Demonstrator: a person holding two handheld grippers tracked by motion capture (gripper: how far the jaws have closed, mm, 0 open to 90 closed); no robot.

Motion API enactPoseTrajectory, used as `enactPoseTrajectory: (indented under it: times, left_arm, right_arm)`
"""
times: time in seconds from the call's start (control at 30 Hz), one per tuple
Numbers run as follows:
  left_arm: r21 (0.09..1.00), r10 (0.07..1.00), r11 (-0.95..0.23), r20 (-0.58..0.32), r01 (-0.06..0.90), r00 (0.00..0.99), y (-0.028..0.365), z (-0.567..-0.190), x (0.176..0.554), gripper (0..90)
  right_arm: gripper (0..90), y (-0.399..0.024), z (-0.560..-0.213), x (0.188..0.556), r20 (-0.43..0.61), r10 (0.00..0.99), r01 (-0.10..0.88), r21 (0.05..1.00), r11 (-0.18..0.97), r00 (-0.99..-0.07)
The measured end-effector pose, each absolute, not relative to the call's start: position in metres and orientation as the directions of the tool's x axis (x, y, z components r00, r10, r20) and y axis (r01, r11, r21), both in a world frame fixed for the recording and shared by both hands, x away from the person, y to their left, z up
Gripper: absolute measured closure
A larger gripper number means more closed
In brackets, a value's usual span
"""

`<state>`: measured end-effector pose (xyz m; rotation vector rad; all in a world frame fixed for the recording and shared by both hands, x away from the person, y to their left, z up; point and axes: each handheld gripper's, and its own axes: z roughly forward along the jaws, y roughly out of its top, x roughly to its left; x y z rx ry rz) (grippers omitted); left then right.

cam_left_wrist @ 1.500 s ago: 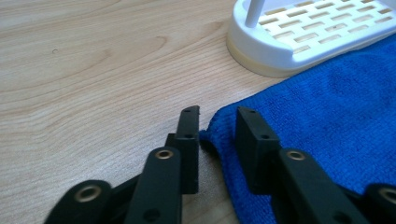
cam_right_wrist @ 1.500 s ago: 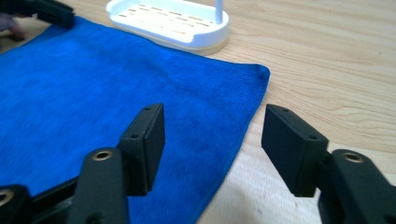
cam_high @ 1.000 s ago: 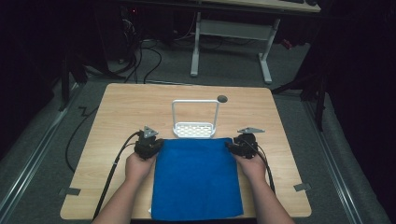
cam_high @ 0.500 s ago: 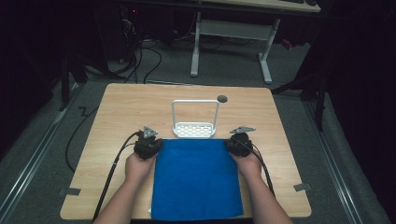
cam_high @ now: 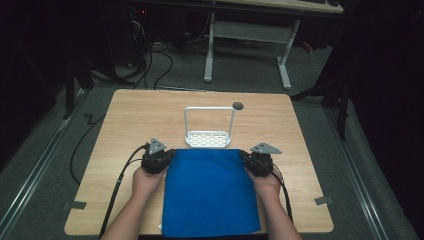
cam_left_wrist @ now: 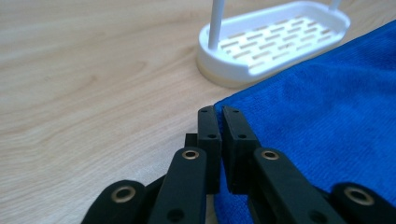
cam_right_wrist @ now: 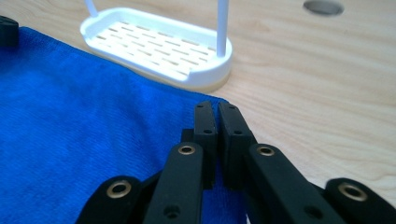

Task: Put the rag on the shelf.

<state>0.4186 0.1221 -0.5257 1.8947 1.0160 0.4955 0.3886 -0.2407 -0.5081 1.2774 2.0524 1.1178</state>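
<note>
A blue cloth (cam_high: pixel 210 195) lies flat on the wooden table (cam_high: pixel 150 110), with its near edge hanging over the front. My left gripper (cam_high: pixel 167 155) is at the cloth's far left corner. Its jaws (cam_left_wrist: pixel 218 112) are shut with the cloth's (cam_left_wrist: pixel 327 107) edge running in between them. My right gripper (cam_high: pixel 246 157) is at the far right corner. Its jaws (cam_right_wrist: pixel 217 107) are shut too, pinching the cloth (cam_right_wrist: pixel 79 126) just short of the corner tip. Both grippers lie low on the table and point away from the person.
A white slotted rack (cam_high: pixel 209 139) with a tall loop handle stands right behind the cloth's far edge, close to both grippers (cam_left_wrist: pixel 275 39) (cam_right_wrist: pixel 154 44). Behind it is a round hole (cam_high: pixel 238 105) in the tabletop. Cables trail from both grippers toward the front edge.
My right gripper has shifted a little at the cloth's far right corner, first inward and then slightly back toward the person. The left gripper and the cloth have stayed put.
</note>
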Motion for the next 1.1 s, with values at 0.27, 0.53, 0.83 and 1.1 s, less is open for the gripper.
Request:
enactPoseTrajectory:
  times: [0.27, 0.53, 0.83, 1.1]
  left_arm:
    - [0.885, 0.823, -0.202, -0.08, 0.421, 0.563, 0.129, -0.513, 0.405, 86.6]
    - [0.927, 0.822, -0.114, -0.114, 0.357, 0.558, 0.135, -0.491, 0.393, 86.5]
    - [0.958, 0.804, -0.087, -0.095, 0.274, 0.587, 0.135, -0.465, 0.381, 87.0]
    - [0.985, 0.788, -0.058, -0.054, 0.161, 0.613, 0.13, -0.437, 0.362, 87.0]
  right_arm:
    - [87.4, -0.244, -0.488, 0.372, 0.011, 0.883, 0.414, 0.886, 0.209, -0.47]
    - [87.4, -0.247, -0.471, 0.363, 0.031, 0.881, 0.354, 0.922, 0.158, -0.473]
    - [87.4, -0.248, -0.447, 0.351, 0.027, 0.873, 0.277, 0.953, 0.125, -0.487]
    - [87.4, -0.249, -0.422, 0.335, 0.025, 0.866, 0.195, 0.977, 0.084, -0.499]
